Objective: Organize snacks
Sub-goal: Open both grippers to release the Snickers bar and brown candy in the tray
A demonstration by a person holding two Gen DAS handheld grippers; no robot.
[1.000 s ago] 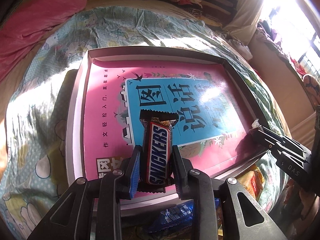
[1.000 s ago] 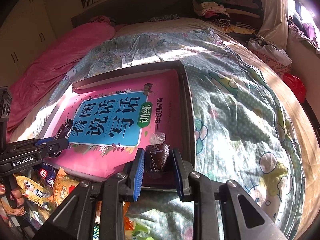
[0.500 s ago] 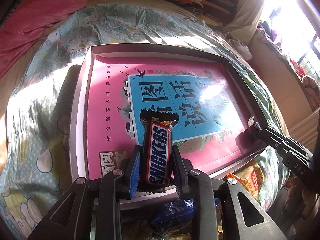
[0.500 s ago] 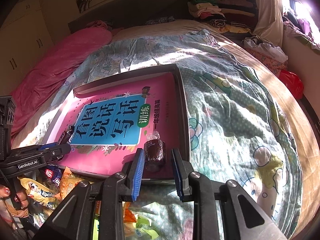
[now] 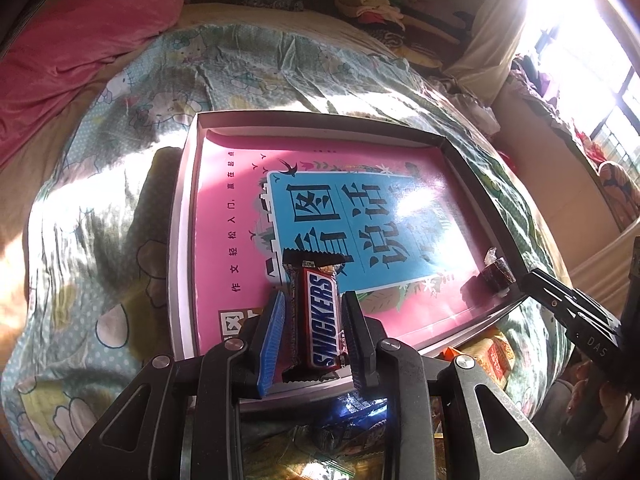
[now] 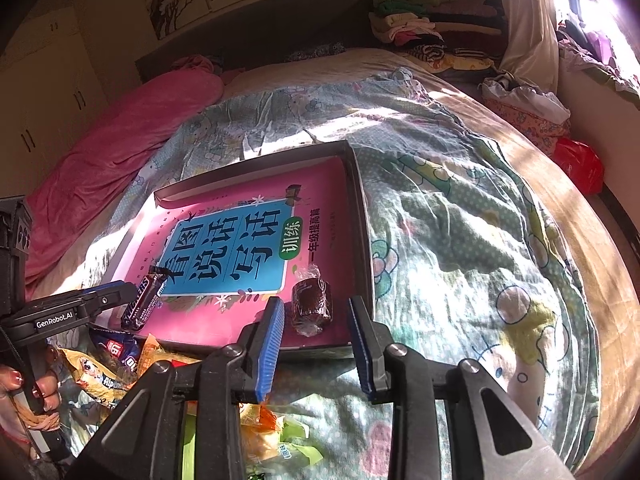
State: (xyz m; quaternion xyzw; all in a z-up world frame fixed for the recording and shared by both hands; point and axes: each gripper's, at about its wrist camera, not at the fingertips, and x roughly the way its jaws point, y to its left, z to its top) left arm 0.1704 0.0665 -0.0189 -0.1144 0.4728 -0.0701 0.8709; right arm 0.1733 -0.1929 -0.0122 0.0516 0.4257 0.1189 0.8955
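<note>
The left gripper point(image 5: 314, 334) sits at lower centre of its own view, jaws pinched on one Snickers bar point(image 5: 320, 316), held upright between the pads above the tray's near edge. The right gripper point(image 6: 316, 344) occupies lower centre of its view; its jaws have just been opening and now stand spread, touching nothing. One dark wrapped candy point(image 6: 311, 305) lies on the tray floor just beyond and between the fingertips, free of both pads, close to the tray's right wall. In the left wrist view the same candy appears at right of centre, near the tray's right corner, with the right gripper's fingers just beside it.

The tray point(image 5: 182, 240) is a shallow rectangular box, one in number, lined with one pink sheet point(image 6: 256, 320) carrying a blue panel of printed characters. It rests on a bed covered by a pale green cartoon-print quilt point(image 6: 460, 240). A pink blanket point(image 5: 60, 60) lies at upper left. Folded clothes point(image 6: 408, 20) are stacked at the upper right beside a sunlit curtain; strong light enters from the right.

A pile of loose snack packets point(image 6: 116, 364) lies off the tray at lower left of the right wrist view; the count cannot be determined. A hand point(image 6: 28, 388) grips the left tool there.
</note>
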